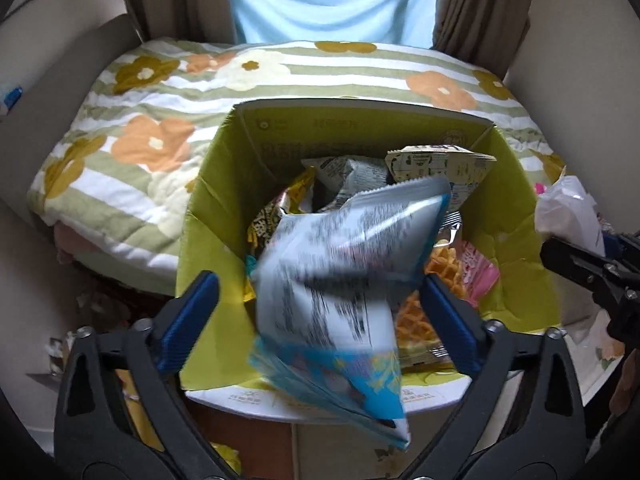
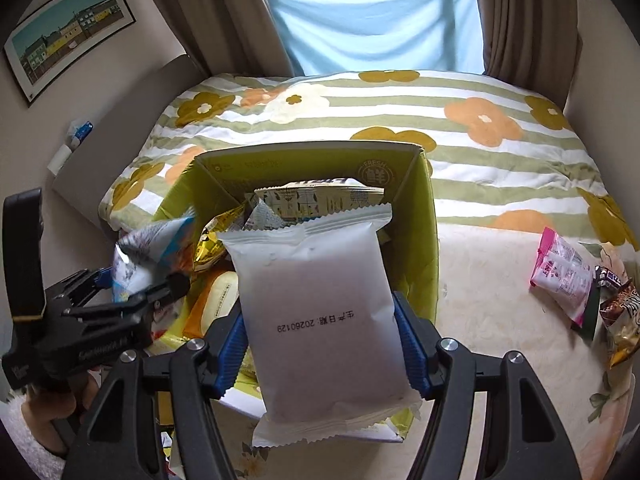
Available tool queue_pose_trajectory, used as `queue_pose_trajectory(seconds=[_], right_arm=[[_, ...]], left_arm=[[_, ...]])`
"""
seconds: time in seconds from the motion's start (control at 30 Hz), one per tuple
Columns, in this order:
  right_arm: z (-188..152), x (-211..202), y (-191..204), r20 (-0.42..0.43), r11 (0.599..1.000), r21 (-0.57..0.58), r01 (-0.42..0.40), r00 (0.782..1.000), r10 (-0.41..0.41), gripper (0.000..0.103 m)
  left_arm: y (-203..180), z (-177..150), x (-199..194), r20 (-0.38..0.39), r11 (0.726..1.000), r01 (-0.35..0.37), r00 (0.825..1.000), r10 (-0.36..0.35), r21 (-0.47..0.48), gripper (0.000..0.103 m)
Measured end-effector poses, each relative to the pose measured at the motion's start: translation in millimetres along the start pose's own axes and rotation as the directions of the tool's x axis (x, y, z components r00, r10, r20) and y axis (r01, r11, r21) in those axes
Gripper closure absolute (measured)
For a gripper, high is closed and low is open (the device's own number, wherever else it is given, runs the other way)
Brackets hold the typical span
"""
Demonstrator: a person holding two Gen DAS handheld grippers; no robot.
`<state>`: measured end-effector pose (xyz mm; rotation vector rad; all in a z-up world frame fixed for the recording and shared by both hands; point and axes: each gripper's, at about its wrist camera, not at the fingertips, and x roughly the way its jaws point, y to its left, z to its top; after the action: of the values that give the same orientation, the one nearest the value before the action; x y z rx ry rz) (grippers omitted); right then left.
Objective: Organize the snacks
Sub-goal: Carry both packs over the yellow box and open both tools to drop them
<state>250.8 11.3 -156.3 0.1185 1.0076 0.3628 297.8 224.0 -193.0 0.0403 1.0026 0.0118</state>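
We had both grippers over the green box (image 1: 208, 216), which sat on the bed with its flaps up and already held a jumble of snack packs. The left gripper (image 1: 320, 312) stood spread wide, its blue pads (image 1: 188, 320) clear of the blue bag (image 1: 340, 280) on both sides. That bag was blurred and tilted between the open fingers, over the near side of the box, so we judged it had been let go and was dropping in.

The right gripper (image 2: 322, 344) pinched the white pack (image 2: 316, 312) by its two long edges, pads pressed against it, and held it upright above the box's near wall (image 2: 360, 436). In the right wrist view the left gripper (image 2: 136, 292) showed at the left, beside the box.

To the right, well apart from the box, a pink pack (image 2: 560, 276) and a brown pack (image 2: 618, 312) lay on the pale cloth (image 2: 488, 320).

The step in hand, as we read it, was loading: one bag released, one waiting. Next, the white pack would need carrying further over the opening and lowering before the fingers part, since it hung close to the near wall and could catch the rim. The left gripper was then free to go for the loose packs on the right.
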Motion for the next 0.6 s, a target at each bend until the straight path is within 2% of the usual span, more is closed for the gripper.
queue_pose_trajectory(seconds=[0.07, 0.27, 0.53, 0.6], right_arm=[[2.3, 0.1, 0.6, 0.004, 1.0, -0.01, 0.009, 1.0, -0.009, 0.041], [2.8, 7.0, -3.1, -0.017, 0.999, -0.02, 0.027, 0.999, -0.027, 0.041], [4.0, 14.4, -6.7, -0.023, 1.0, 0.002, 0.023, 0.999, -0.022, 0.041], [6.8, 12.6, -7.2, 0.006, 1.0, 0.015, 0.014, 1.0, -0.014, 0.041]], left_arm=[[-1.2, -1.4, 2.6, -0.003, 1.0, -0.023, 1.0, 0.023, 0.016, 0.0], [10.1, -8.7, 11.5, -0.058, 0.997, 0.029, 0.998, -0.033, -0.072, 0.0], [17.0, -8.6, -6.1, -0.013, 0.991, 0.087, 0.996, -0.089, -0.105, 0.0], [17.5, -10.0, -8.2, -0.011, 0.991, 0.087, 0.996, -0.089, -0.104, 0.0]])
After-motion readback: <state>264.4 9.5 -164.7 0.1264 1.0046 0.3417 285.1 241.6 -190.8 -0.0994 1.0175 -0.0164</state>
